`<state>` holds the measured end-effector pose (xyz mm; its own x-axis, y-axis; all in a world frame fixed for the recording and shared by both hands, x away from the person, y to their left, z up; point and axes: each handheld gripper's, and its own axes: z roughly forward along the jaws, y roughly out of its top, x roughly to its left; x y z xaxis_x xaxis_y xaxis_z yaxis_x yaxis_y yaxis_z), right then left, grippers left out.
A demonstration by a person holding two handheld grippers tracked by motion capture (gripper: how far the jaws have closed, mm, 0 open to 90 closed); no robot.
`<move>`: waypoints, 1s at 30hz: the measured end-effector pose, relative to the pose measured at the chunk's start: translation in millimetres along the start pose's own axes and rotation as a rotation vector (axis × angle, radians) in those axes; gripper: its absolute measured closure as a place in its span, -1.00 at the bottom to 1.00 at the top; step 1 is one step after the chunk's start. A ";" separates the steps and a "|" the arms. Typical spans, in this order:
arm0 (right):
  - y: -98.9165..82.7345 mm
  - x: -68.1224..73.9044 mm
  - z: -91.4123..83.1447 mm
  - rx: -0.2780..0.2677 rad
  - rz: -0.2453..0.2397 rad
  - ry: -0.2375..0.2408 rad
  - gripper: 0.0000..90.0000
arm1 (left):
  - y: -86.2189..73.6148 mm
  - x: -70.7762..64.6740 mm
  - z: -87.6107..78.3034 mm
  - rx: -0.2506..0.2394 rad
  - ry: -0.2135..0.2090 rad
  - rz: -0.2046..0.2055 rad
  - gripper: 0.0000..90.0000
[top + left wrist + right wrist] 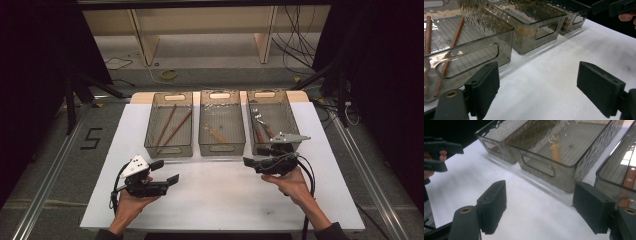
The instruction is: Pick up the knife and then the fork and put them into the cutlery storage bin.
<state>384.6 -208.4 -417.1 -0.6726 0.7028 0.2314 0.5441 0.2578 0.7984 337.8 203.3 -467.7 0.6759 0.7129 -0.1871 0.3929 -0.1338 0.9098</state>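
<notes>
Three smoky clear bins stand in a row on the white table [220, 200]. The left bin [169, 150] holds two brown sticks [167, 125], the middle bin [222, 148] a wooden spoon [216, 134], and the right bin [292, 117] wood-handled cutlery [260, 122]. My left gripper [165, 171] hovers low in front of the left bin, open and empty [541, 90]. My right gripper [254, 156] sits just before the right bin, pointing left, also open with nothing between its jaws [541, 207]. The spoon [554, 151] shows through the middle bin's wall.
Bare white table lies between the two hands and along the front edge. Metal rails run down both sides of the table. Behind the bins are wooden legs, loose cables and a yellow tape roll [168, 74] on the floor.
</notes>
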 end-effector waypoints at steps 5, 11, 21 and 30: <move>-12.7 0.6 -4.1 -0.028 0.006 0.009 -0.38 | 0.0 0.1 0.1 0.002 -0.003 0.000 -0.61; -26.9 1.6 -11.4 -0.052 0.013 0.018 -0.40 | 0.0 -0.2 0.6 0.004 -0.010 0.000 -0.61; -50.5 6.6 -22.8 -0.081 0.001 0.016 -0.46 | -0.5 0.4 0.5 0.005 -0.020 -0.010 -0.61; -61.8 7.5 -26.2 -0.080 -0.012 0.003 -0.49 | -0.4 -1.4 0.6 0.015 -0.033 -0.007 -0.61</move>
<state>332.8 -236.4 -450.1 -0.6806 0.6980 0.2227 0.4940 0.2127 0.8430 337.1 202.0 -468.0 0.6928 0.6910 -0.2060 0.4072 -0.1392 0.9027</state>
